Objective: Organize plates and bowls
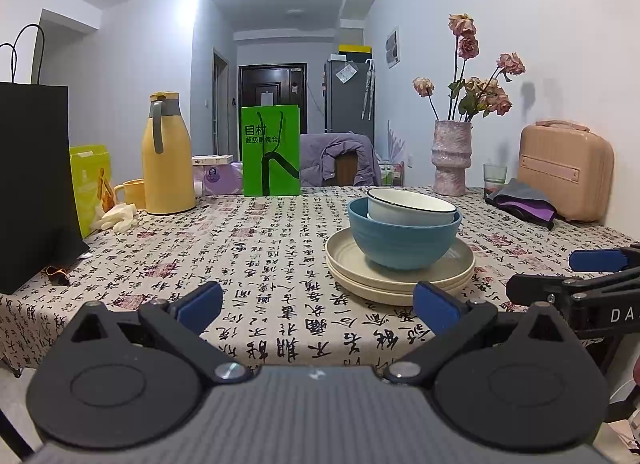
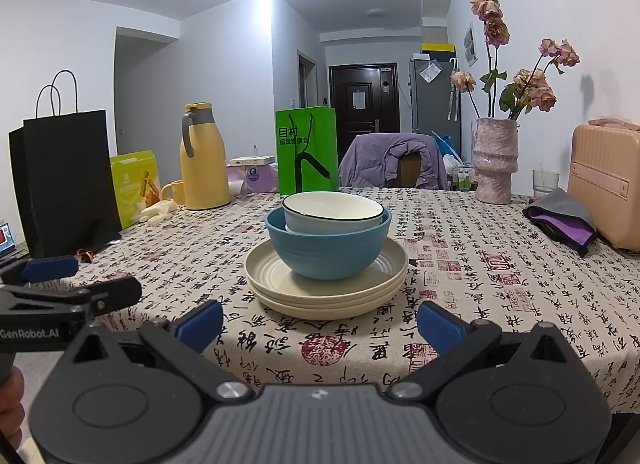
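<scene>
Seen over the calligraphy-printed tablecloth [image 1: 256, 248], the black plastic left gripper [image 1: 318, 306] has blue rubber fingertip pads [image 1: 200, 306], round pivot discs and silver screws on a ribbed grey body. The matching right gripper [image 2: 320, 320] looks the same; white "GenRobot.AI" lettering marks the left one's side.

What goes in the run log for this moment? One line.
left gripper open | right gripper open | white bowl in blue bowl on plates
</scene>
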Available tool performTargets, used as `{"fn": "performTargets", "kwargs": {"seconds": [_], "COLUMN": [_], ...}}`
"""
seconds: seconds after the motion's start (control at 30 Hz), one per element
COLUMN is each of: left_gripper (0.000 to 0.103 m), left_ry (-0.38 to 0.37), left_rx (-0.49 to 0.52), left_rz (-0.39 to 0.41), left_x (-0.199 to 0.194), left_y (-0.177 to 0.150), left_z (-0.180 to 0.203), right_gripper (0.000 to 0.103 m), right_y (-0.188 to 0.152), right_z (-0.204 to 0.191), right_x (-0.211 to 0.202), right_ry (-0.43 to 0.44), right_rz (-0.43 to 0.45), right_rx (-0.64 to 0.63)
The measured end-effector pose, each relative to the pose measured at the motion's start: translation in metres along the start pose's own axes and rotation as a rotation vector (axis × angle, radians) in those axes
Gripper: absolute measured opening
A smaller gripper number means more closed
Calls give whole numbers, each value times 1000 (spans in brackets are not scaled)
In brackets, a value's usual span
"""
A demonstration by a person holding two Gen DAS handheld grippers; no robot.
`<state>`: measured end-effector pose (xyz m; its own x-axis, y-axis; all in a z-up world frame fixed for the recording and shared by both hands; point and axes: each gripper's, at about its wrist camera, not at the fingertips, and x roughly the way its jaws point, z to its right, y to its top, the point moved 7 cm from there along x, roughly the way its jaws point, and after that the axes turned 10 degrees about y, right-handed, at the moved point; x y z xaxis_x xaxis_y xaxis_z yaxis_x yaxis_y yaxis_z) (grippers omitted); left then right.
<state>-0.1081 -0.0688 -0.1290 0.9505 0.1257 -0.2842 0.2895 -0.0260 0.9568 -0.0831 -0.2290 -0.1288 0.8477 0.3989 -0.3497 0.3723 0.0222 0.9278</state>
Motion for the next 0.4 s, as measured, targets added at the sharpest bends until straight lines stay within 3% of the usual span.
{"fn": "performTargets", "kwargs": {"seconds": [0.4], "left_gripper": [103], "left_ry": [-6], "left_rx": [-7], "left_rz": [-4], "left_x": [0], "left_y": [-1], "left_z": [1], "right_gripper": [103], "right_y": [0], "right_z": [0], "right_x": [0], "right_ry": [0], "right_rz": [0], "right_rx": [0]}}
